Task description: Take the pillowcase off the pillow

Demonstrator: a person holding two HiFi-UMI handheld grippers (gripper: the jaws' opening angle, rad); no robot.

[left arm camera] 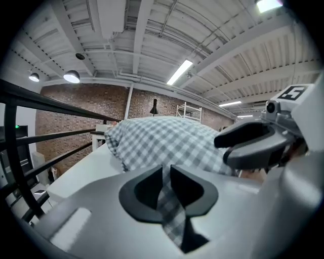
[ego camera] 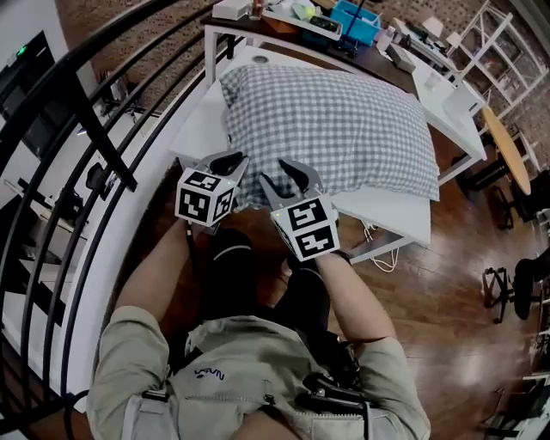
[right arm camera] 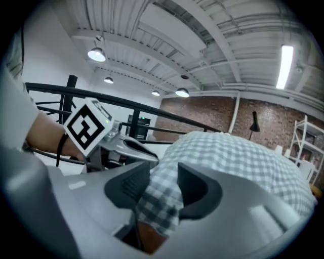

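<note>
A grey-and-white checked pillow (ego camera: 335, 129) in its pillowcase lies on a white table (ego camera: 391, 219). Both grippers are at its near edge. My left gripper (ego camera: 232, 161) is shut on a thin fold of the pillowcase (left arm camera: 169, 212), which runs down between its dark pads (left arm camera: 144, 189). The pillow (left arm camera: 162, 139) bulges beyond it. My right gripper (ego camera: 287, 178) stands just to the right, with its jaws wide apart. A loose bunch of the checked cloth (right arm camera: 159, 200) hangs in that gap (right arm camera: 164, 184), and the ribbed left pad (right arm camera: 124, 187) still shows bare beside it.
A black railing (ego camera: 94, 112) curves along the left. Behind the pillow is a cluttered desk with a blue box (ego camera: 357, 21), and white shelving (ego camera: 481, 39) stands at the back right. Wooden floor (ego camera: 447, 326) and a dark chair (ego camera: 516, 279) lie to the right.
</note>
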